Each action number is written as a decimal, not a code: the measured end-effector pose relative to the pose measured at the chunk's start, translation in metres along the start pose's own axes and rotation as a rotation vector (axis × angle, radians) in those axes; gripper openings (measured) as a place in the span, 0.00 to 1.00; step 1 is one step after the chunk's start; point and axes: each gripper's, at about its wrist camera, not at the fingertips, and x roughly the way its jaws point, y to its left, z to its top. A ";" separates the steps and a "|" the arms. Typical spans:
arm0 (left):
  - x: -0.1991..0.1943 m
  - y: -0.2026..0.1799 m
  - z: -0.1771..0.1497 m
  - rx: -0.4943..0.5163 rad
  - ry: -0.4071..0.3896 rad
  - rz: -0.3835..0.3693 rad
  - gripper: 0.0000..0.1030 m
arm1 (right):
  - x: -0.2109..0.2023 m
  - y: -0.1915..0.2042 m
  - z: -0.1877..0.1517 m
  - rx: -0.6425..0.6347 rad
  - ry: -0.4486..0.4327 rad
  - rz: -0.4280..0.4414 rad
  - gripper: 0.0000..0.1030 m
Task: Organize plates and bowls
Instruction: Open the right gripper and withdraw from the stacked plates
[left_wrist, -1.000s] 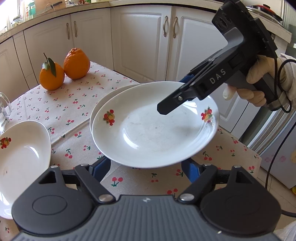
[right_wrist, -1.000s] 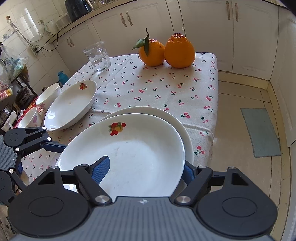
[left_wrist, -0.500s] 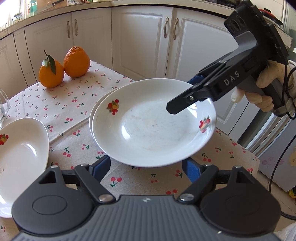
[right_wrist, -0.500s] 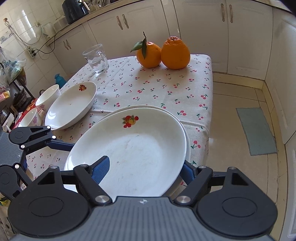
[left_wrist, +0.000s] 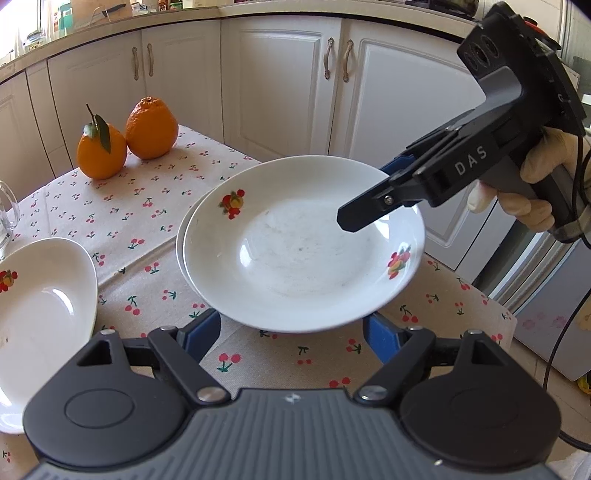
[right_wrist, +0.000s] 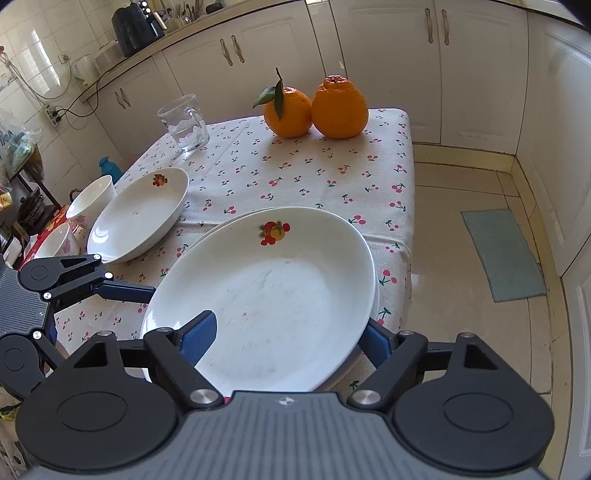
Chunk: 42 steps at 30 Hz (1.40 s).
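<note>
A white plate with fruit decals (left_wrist: 295, 251) (right_wrist: 273, 295) is held just above a second like plate (left_wrist: 181, 236) (right_wrist: 375, 295) that lies on the cherry-print tablecloth. My right gripper (right_wrist: 284, 338) is shut on the upper plate's near rim, one finger above and one below; it also shows in the left wrist view (left_wrist: 369, 214). My left gripper (left_wrist: 291, 334) is open, its blue pads (left_wrist: 201, 334) low by the plate's edge, not gripping it. A third white plate (left_wrist: 40, 314) (right_wrist: 138, 214) lies to the left.
Two oranges (left_wrist: 125, 136) (right_wrist: 314, 107) stand at the table's far end, a glass mug (right_wrist: 184, 122) beside them. Two white bowls (right_wrist: 90, 199) sit beyond the table's left edge. The table's right edge (right_wrist: 410, 221) drops to the floor, with white cabinets behind.
The right gripper has carried the upper plate further over the lower plate and turned it; the decal has swung round. The left gripper stayed open near the rim.
</note>
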 end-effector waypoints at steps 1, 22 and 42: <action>0.000 -0.001 0.000 0.001 -0.001 0.001 0.82 | -0.001 0.000 -0.001 0.002 -0.002 -0.001 0.84; -0.023 -0.012 -0.012 0.017 -0.034 0.019 0.82 | -0.008 0.004 -0.013 0.037 -0.026 -0.012 0.84; -0.049 -0.011 -0.035 -0.013 -0.057 0.096 0.83 | -0.029 0.035 -0.032 -0.033 -0.064 -0.040 1.00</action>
